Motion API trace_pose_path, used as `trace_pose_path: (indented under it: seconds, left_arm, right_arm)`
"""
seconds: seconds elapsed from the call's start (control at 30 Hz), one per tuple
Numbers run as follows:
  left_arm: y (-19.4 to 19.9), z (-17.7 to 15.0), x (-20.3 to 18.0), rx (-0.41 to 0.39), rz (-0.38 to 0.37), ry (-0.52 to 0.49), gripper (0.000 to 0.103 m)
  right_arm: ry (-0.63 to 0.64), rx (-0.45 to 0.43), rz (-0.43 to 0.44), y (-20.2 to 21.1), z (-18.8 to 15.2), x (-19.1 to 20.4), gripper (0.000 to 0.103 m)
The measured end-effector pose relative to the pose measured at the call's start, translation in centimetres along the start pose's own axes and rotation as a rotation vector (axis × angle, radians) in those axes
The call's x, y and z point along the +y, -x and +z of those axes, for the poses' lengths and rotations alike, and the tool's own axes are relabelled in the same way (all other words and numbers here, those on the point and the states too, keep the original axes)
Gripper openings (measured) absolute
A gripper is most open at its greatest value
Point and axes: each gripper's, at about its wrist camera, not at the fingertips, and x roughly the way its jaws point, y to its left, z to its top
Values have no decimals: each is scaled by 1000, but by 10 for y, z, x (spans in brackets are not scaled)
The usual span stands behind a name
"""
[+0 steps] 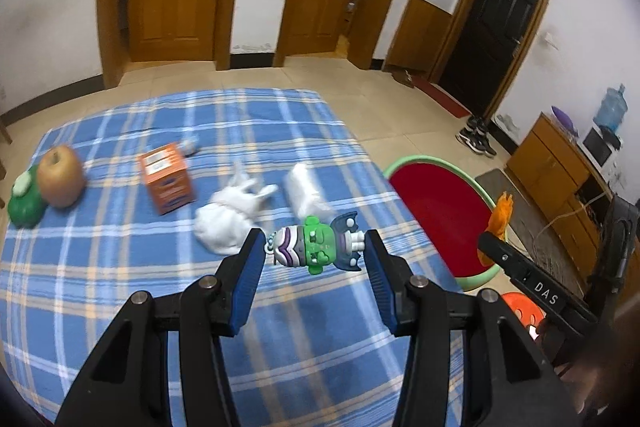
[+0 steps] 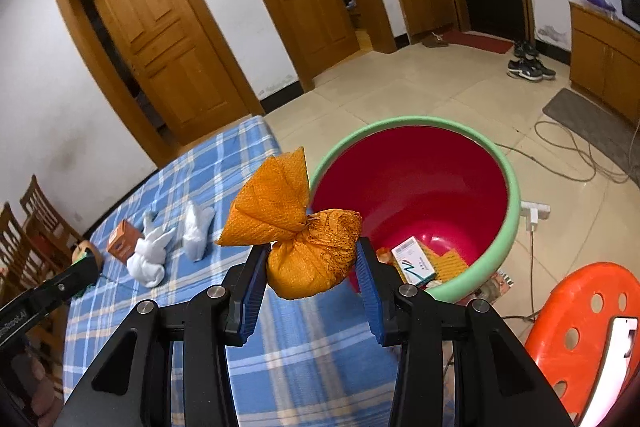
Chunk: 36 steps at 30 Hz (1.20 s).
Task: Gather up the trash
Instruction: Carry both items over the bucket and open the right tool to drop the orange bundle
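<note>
Bench [image 1: 120, 267]: covered by a blue plaid cloth; carries most of the loose items.
Bin [image 2: 514, 203]: red inside, pale green rim, standing on the tiled floor just beside the bench edge; holds a white carton [image 2: 414, 261] with a green and blue mark whose lettering is too small to read, lying on yellow packaging.
Stool [image 2: 580, 311]: orange plastic with round holes, near the bin at lower right.
Left gripper [image 1: 316, 253]: reaches forward low over the bench; blue-padded fingers clamped end to end on the toy figure.
Right gripper [image 2: 310, 259]: held forward at the bench edge, in front of the bin's rim; fingers clamped on the orange bundle. In the left wrist view its side shows the letters "DAS".
Orange bundle [image 2: 308, 247]: knotted orange mesh-textured wrap, round body between the pads, loose tail fanning up and left; not yet over the bin's opening.
Apple [image 1: 62, 177]: brownish, at the far left of the bench, touching a green and white object [image 1: 24, 201].
Orange box [image 1: 166, 179]: printed white label on top, text unreadable; near mid-bench.
White knotted wad [image 1: 228, 213]: beside the box, just ahead of the left gripper.
Clear plastic bag [image 1: 304, 189]: crumpled, just right of the wad.
Toy figure [image 1: 316, 247]: green face, purple-striped cap, lying sideways in the left gripper's grasp.
</note>
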Motion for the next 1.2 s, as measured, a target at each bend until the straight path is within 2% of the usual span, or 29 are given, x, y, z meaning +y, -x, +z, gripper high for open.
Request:
trace_pose_path:
  seconds: [0.4,0.73,0.83,0.93,1.2]
  left_arm:
    - [-54,21,-54,79,-46,-93,51]
    - [-89,31,-85,115,-62,-152,51]
    - [-98,31,-91,128,-70,-166,51]
    - [-107,32,-100,138,-75,-188,51]
    - [-124,32,-124,150,-90,-242,51]
  right_arm:
    - [-81,33,-33,-19,9,-47,48]
    - [-149,57,-33,-36,20,-75,57]
    - [-157,61,-34,-38,23,-80,65]
    - [-168,53,-37,-36,25,-84,70]
    - [-206,-2,-55,-21,31,-97,70]
